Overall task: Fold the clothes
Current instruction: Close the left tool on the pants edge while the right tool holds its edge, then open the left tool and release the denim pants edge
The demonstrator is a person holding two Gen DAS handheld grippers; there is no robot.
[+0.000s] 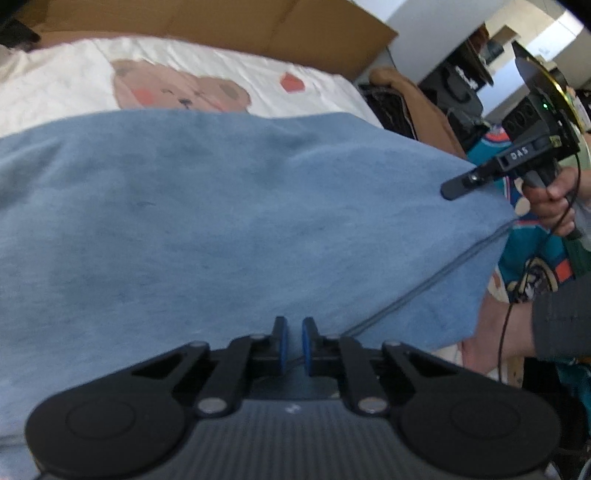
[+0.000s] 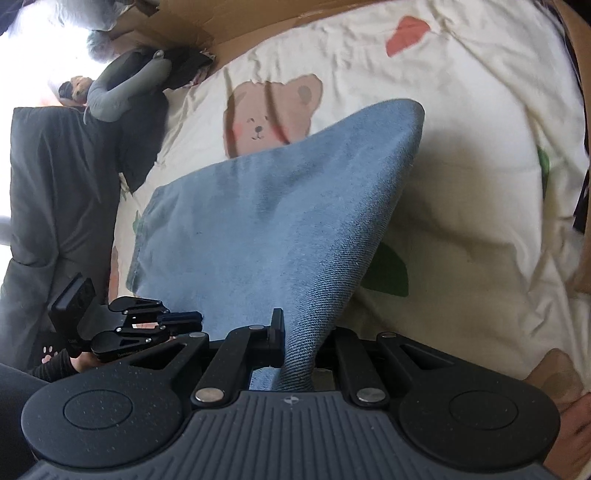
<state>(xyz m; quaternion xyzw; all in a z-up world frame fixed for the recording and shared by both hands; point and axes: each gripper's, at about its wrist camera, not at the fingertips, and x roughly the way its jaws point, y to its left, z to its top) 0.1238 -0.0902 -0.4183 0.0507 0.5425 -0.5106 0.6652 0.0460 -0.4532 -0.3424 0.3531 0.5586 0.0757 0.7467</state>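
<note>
The bed (image 2: 480, 155) is covered by a cream sheet printed with a brown bear (image 2: 273, 114), red hearts and green leaves; brown cardboard (image 1: 229, 22) is seen along its far edge. A dark grey padded garment (image 2: 55, 206) is piled at the bed's left side in the right wrist view, with a lighter grey roll on top of it. The blue denim-like cloth (image 2: 266, 229) is spread over the middle of the sheet, part of the bear print being hidden under it. One corner of the cloth is lifted off the bed and drawn into a taut ridge down to the right tongs (image 2: 295, 332), which are clenched on it; fabric is seen bunched between the pads. In the left wrist view the same cloth (image 1: 229, 206) fills most of the frame, its hemmed edge running diagonally to the left tongs (image 1: 294, 343). The left tongs are nearly closed, blue pads (image 1: 283, 343) with a narrow gap between them, and the cloth edge appears pinched there, though the contact itself is partly hidden. The right tongs (image 1: 458, 188) are also seen at the cloth's far right corner, held by a hand (image 1: 550, 199). A dark sleeve (image 1: 561, 317) is seen at the right edge.
</note>
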